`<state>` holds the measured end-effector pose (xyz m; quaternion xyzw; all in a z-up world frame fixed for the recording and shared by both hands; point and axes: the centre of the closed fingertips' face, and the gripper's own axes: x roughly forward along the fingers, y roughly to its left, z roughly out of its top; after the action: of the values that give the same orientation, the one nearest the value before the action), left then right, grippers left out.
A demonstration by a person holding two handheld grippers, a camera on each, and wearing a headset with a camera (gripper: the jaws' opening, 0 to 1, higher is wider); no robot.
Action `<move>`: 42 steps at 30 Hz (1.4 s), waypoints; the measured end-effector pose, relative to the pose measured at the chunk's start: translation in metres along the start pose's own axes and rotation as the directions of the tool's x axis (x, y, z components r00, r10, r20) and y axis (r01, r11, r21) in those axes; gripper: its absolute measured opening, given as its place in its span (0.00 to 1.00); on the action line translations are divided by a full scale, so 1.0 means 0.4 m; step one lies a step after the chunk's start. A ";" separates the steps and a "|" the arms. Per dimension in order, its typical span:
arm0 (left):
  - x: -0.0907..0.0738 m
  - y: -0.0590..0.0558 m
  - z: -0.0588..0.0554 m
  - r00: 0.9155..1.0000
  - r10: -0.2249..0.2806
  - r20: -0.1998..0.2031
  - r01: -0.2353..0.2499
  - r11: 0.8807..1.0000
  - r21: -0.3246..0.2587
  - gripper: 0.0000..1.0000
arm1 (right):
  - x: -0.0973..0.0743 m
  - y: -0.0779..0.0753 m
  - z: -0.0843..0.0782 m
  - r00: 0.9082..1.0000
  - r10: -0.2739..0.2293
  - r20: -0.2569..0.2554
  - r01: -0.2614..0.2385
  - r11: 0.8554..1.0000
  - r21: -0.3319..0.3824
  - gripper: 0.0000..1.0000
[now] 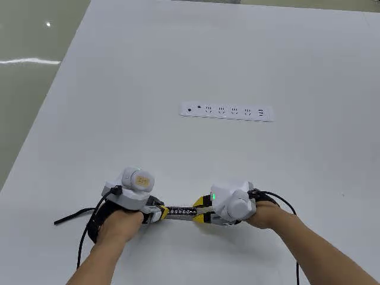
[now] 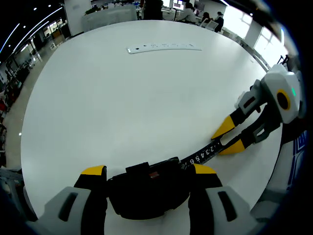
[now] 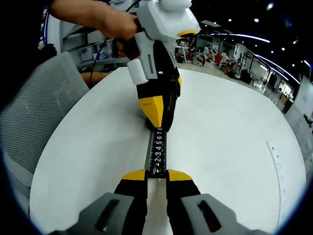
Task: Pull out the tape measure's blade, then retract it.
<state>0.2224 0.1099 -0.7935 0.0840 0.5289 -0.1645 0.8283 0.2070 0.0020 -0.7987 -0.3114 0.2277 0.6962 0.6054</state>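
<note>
Where the white workbench [image 1: 178, 71] nears the person's body, the two grippers face each other tip to tip, with a short length of tape stretched between them.

Left gripper [image 2: 148, 170]: its yellow-tipped jaws are clamped on either side of the black, blocky tape measure case [image 2: 146, 193], which sits squarely between them. From the case's right-hand side in the left gripper view, the dark, narrow blade printed with pale numerals [image 2: 201, 156] runs out low over the tabletop to the right gripper [image 3: 156, 175].

Right gripper: its yellow-tipped jaws are pressed together on the free end of the blade, as its own view shows. The numerals 2 to 8 can be read along the exposed strip. Whether the case rests on the tabletop or hangs just above it cannot be told.

In the head view the person's left hand [image 1: 119, 225] and right hand [image 1: 265, 215] grasp the gripper bodies, and a black cable [image 1: 71, 217] trails off to the left of the left gripper. A long white power strip with a row of sockets [image 1: 227, 111] lies flat farther back on the workbench, well apart from the grippers. A grey mesh chair back [image 3: 29, 117] stands beside the table in the right gripper view.
</note>
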 end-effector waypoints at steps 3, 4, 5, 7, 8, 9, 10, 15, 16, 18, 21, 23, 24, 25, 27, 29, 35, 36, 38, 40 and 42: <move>-0.004 0.000 0.001 1.000 -0.002 0.002 0.002 1.000 -0.004 0.64 | 0.003 0.000 0.004 1.000 0.000 0.001 0.000 1.000 -0.002 0.13; -0.005 0.000 0.001 1.000 -0.003 0.002 0.003 1.000 -0.004 0.64 | 0.005 0.000 0.006 1.000 0.001 0.001 -0.001 1.000 -0.003 0.13; -0.009 -0.002 0.001 1.000 -0.003 0.003 0.003 1.000 -0.004 0.64 | 0.006 0.000 0.007 1.000 0.002 0.001 -0.002 1.000 -0.005 0.13; -0.014 -0.003 0.002 1.000 -0.004 0.004 0.004 1.000 -0.005 0.64 | 0.009 -0.001 0.009 1.000 0.003 0.002 -0.003 1.000 -0.005 0.13; -0.015 -0.003 0.002 1.000 -0.004 0.005 0.004 1.000 -0.006 0.64 | 0.009 -0.001 0.010 1.000 0.002 0.002 -0.002 1.000 -0.006 0.13; -0.013 -0.002 0.002 1.000 -0.005 0.004 0.005 1.000 -0.005 0.64 | 0.011 -0.001 0.012 1.000 0.003 0.002 -0.003 1.000 -0.006 0.13; -0.012 -0.002 0.002 1.000 -0.005 0.003 0.005 1.000 -0.005 0.64 | 0.012 -0.001 0.012 1.000 0.004 0.002 -0.004 1.000 -0.007 0.13; -0.007 0.000 0.001 1.000 -0.005 0.000 0.005 1.000 0.002 0.64 | 0.016 0.000 0.016 1.000 0.008 0.003 -0.008 1.000 -0.010 0.13; -0.008 0.000 0.001 1.000 -0.005 -0.001 0.005 1.000 0.004 0.64 | 0.017 0.001 0.016 1.000 0.009 0.003 -0.009 1.000 -0.011 0.13; -0.010 -0.001 0.001 1.000 -0.006 -0.001 0.006 1.000 0.004 0.64 | 0.019 0.001 0.017 1.000 0.010 0.003 -0.010 1.000 -0.012 0.13; -0.012 0.001 0.002 1.000 -0.010 0.002 0.010 1.000 -0.002 0.64 | 0.020 -0.001 0.019 1.000 0.008 0.004 -0.008 1.000 -0.012 0.13; -0.010 0.003 0.001 1.000 -0.014 0.001 0.014 1.000 -0.005 0.64 | 0.022 -0.001 0.022 1.000 0.008 0.005 -0.008 1.000 -0.012 0.13; -0.009 0.004 0.002 1.000 -0.015 0.002 0.015 1.000 -0.007 0.64 | 0.023 -0.001 0.023 1.000 0.007 0.005 -0.007 1.000 -0.012 0.13; -0.008 0.004 0.001 1.000 -0.015 0.002 0.015 1.000 -0.007 0.64 | 0.024 -0.001 0.023 1.000 0.008 0.005 -0.008 1.000 -0.012 0.13; -0.005 0.005 0.001 1.000 -0.014 0.002 0.014 1.000 -0.004 0.64 | 0.026 -0.001 0.025 1.000 0.008 0.005 -0.008 1.000 -0.013 0.13; -0.003 0.006 0.000 1.000 -0.012 0.003 0.012 1.000 0.002 0.64 | 0.029 0.000 0.026 1.000 0.009 0.005 -0.009 1.000 -0.013 0.13; 0.005 0.010 -0.001 1.000 -0.009 0.004 0.009 1.000 0.006 0.64 | 0.034 0.001 0.029 1.000 0.010 0.007 -0.010 1.000 -0.013 0.13; 0.003 0.010 -0.001 1.000 -0.011 0.005 0.011 1.000 0.004 0.64 | 0.035 0.000 0.030 1.000 0.009 0.007 -0.009 1.000 -0.014 0.13; 0.003 0.012 -0.001 1.000 -0.015 0.005 0.015 1.000 -0.001 0.64 | 0.036 -0.001 0.032 1.000 0.008 0.009 -0.008 1.000 -0.015 0.13; 0.006 0.014 -0.001 1.000 -0.019 0.007 0.019 1.000 -0.002 0.64 | 0.038 -0.002 0.033 1.000 0.009 0.010 -0.009 1.000 -0.016 0.13; 0.012 0.016 -0.003 1.000 -0.020 0.006 0.020 1.000 0.000 0.64 | 0.041 -0.002 0.035 1.000 0.010 0.011 -0.010 1.000 -0.016 0.13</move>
<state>0.2257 0.1154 -0.7984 0.0784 0.5272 -0.1728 0.8283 0.2042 0.0232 -0.8005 -0.3115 0.2203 0.7026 0.6006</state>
